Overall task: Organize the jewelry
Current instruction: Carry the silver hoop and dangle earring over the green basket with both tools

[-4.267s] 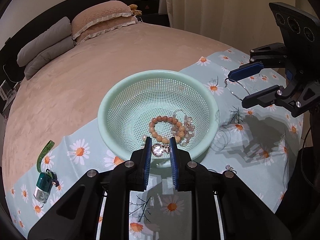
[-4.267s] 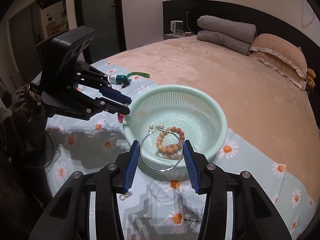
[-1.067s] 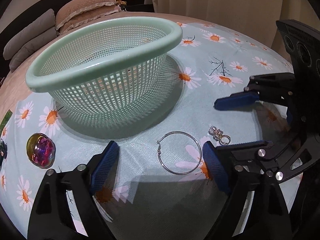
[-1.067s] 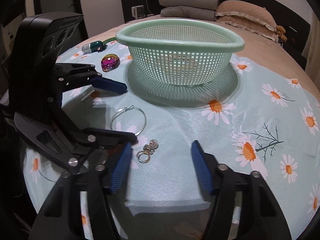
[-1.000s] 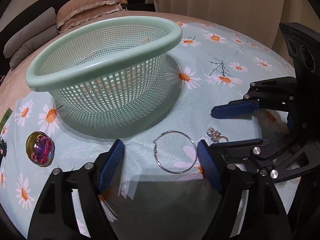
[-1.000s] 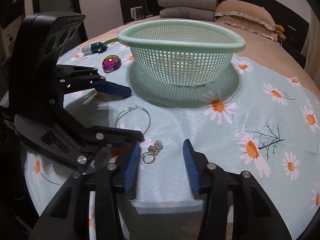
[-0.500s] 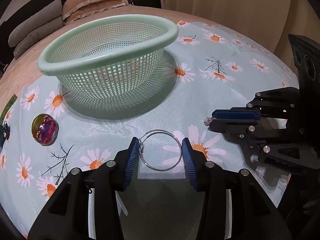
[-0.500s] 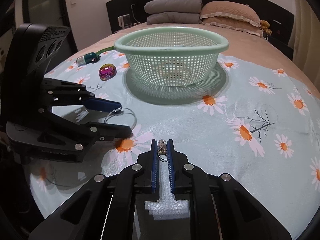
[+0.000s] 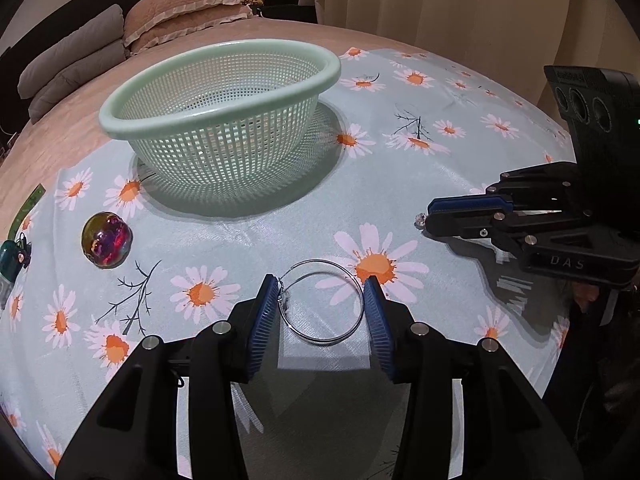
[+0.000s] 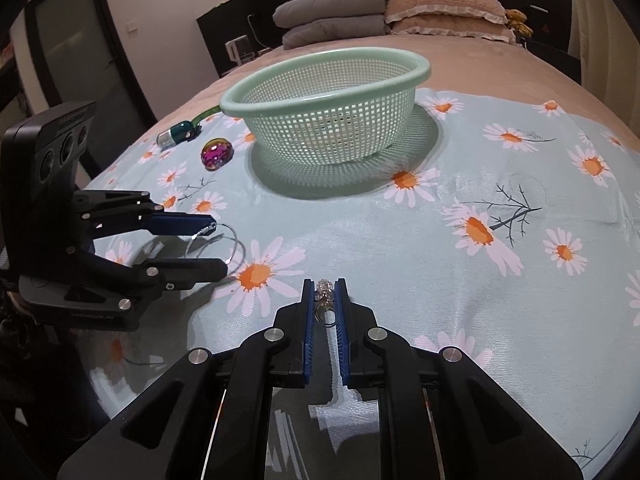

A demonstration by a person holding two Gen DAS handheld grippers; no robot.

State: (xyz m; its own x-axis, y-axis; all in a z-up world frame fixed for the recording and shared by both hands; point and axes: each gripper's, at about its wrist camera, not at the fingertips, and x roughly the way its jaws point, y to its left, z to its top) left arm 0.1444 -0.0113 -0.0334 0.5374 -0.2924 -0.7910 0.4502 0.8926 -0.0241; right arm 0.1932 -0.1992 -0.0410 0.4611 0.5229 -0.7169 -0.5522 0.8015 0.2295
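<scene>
The left gripper clamps a silver hoop earring above the daisy cloth. The right gripper, at its right, pinches a small sparkly earring. The green basket sits beyond both.

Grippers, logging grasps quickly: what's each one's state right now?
Left gripper: shut on the large silver hoop earring.
Right gripper: shut on the small sparkly crystal earring.
</scene>
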